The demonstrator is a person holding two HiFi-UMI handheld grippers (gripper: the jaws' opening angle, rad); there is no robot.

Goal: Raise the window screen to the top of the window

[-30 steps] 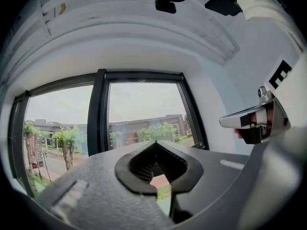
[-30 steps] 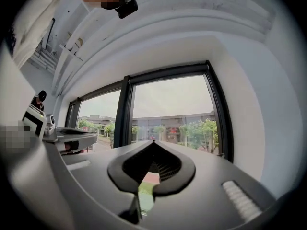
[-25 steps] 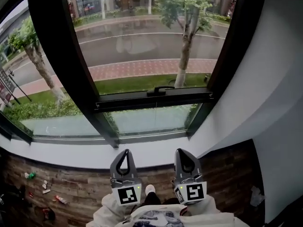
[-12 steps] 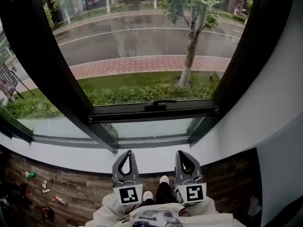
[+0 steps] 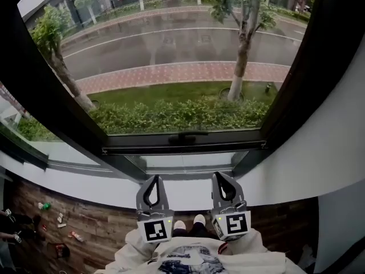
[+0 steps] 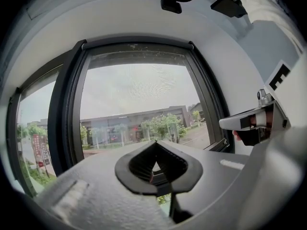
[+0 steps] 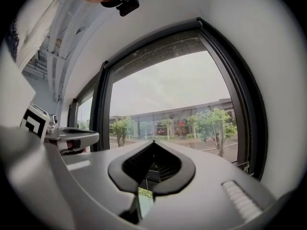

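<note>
Indoors before a dark-framed window [image 5: 54, 104], the left gripper [image 5: 153, 178] and right gripper [image 5: 218, 176] hang side by side, jaws closed and empty, just short of the white sill [image 5: 85, 182], beyond which the window screen [image 5: 228, 146] sits low in the frame.

Dark frame, clear glass, grey plastic.
The window frame [image 5: 51, 101] looks like smooth, dark, semi-matt metal around glossy clear glass [image 5: 171, 56]. The sill [image 5: 85, 181] is smooth matt white and the floor [image 5: 102, 227] brown grained wood. The left gripper [image 5: 154, 178] and right gripper [image 5: 218, 176] are matt grey plastic with ribbed black inner faces.
</note>
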